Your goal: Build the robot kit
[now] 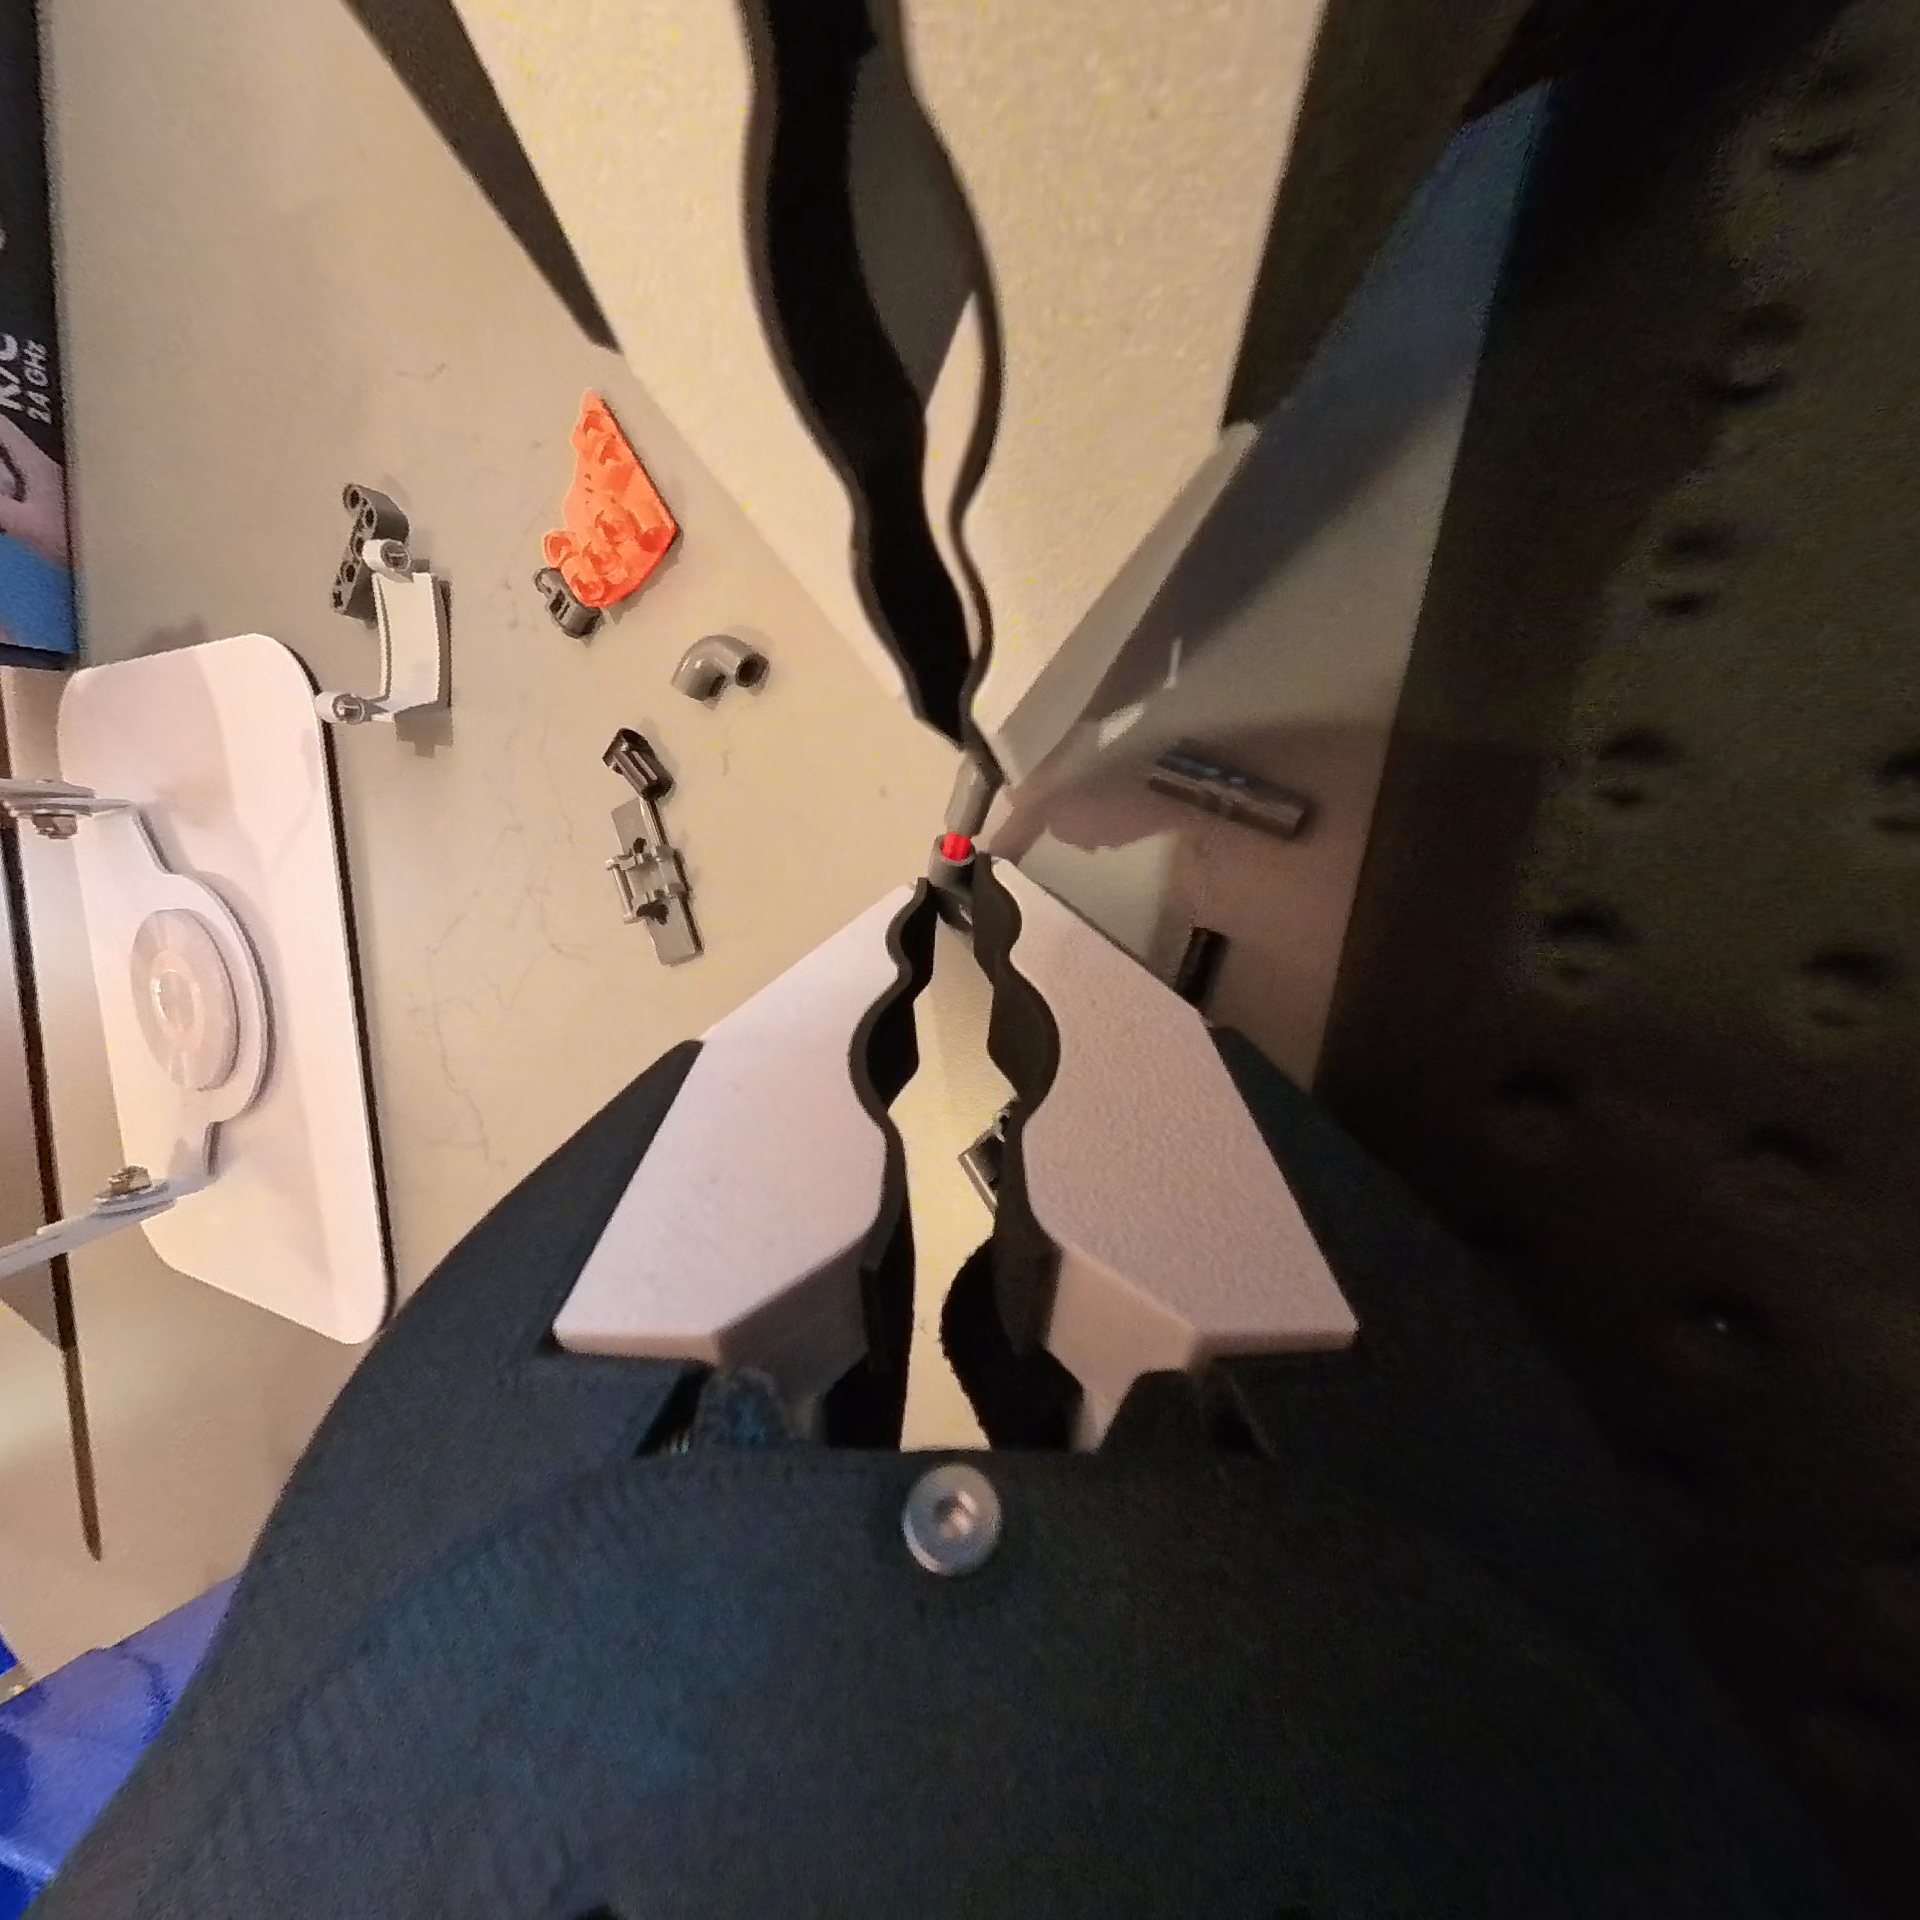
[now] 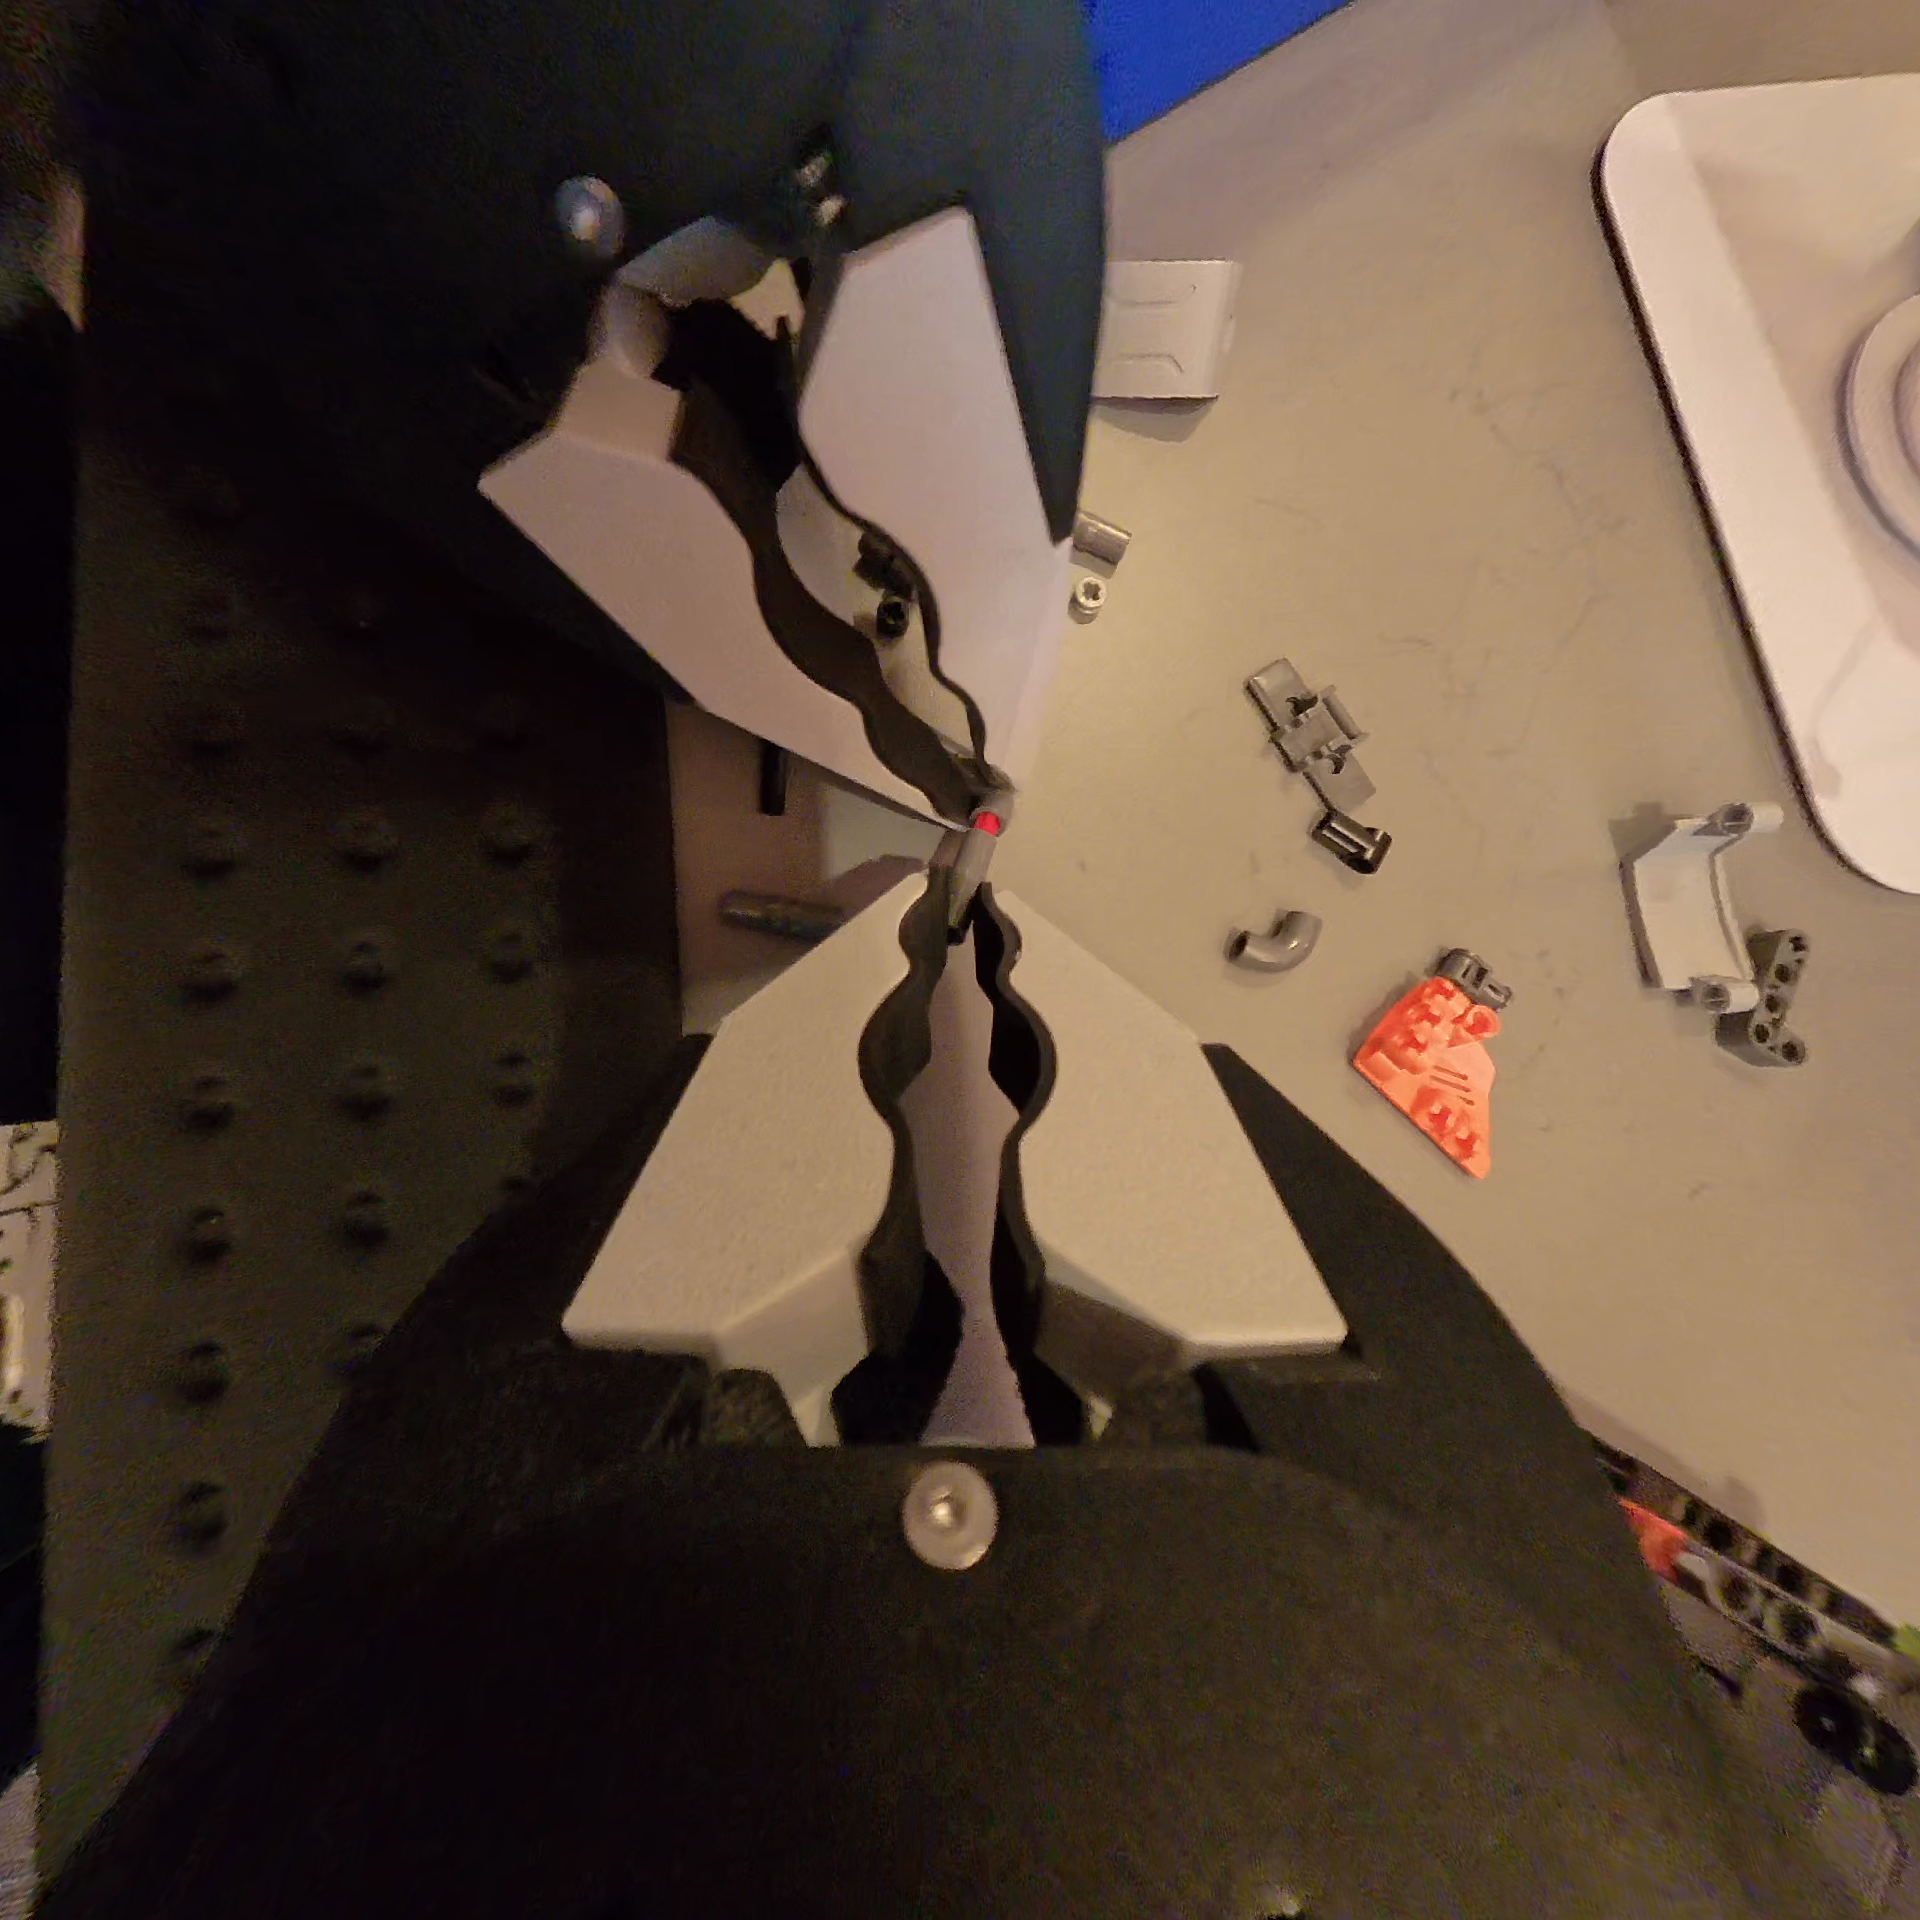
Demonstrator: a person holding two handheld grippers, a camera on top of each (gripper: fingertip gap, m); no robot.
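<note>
Left gripper (image 1: 951, 894): fingers drawn nearly together at the tips, pinching a small dark grey piece with a red pin (image 1: 952, 849) standing out of its far end.
Right gripper (image 2: 961, 899): fingers likewise drawn nearly together, clamping a small grey connector (image 2: 961, 857) by its near end.
Contact point: the two grippers meet tip to tip in the air above the table (image 1: 488, 831). The red pin sits between the two held pieces, just at the mouth of the grey connector. Whether it is partly seated cannot be told.
Progress: both pieces are lifted and lined up end to end. A band of red shows between them, so the joint appears not fully closed.
Loose parts: an orange wedge plate (image 1: 608, 520), a grey elbow (image 1: 717, 670), a curved white panel with a black beam (image 1: 400, 613) and a flat grey bracket with a black clip (image 1: 649, 852) lie apart on the table, untouched.
White stand base (image 1: 208, 935): rests on the table beside the loose parts.
Left wrist view only: a dark box (image 1: 31, 312) at the table's far edge, and a short grey axle (image 1: 1226, 800) beyond the grippers.
Right wrist view only: a studded dark plate (image 2: 364, 935) at the left, a flat grey tile (image 2: 1164, 327), and a built assembly of beams (image 2: 1766, 1600) at the lower right edge.
</note>
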